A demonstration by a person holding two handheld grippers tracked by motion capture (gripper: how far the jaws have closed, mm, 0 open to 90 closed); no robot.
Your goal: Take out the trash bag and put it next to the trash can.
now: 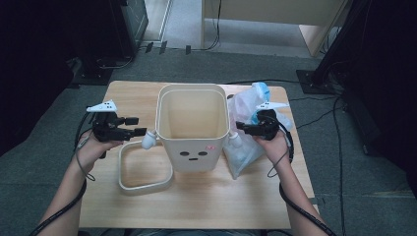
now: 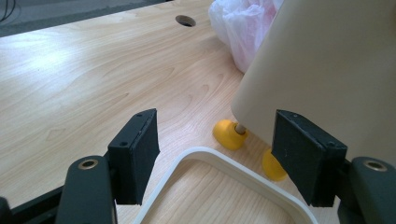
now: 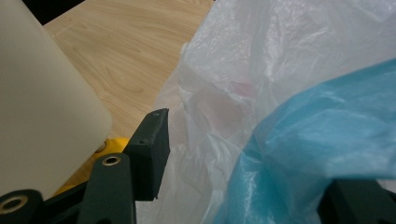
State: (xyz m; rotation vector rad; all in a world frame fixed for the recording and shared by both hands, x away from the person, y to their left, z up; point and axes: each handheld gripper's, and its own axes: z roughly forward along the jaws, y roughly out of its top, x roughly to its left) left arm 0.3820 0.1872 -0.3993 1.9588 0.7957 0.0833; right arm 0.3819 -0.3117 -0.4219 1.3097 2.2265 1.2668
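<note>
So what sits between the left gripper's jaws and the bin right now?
In the left gripper view, the left gripper is open; between it and the bin lie the loose cream ring, bare table, and the bin's yellow feet.

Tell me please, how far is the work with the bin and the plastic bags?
Done: the bin's ring lies off on the table, and the bin stands open and empty. In hand: the right gripper reaches into the plastic bags, jaws open. Left: lining the bin and refitting the ring.
</note>
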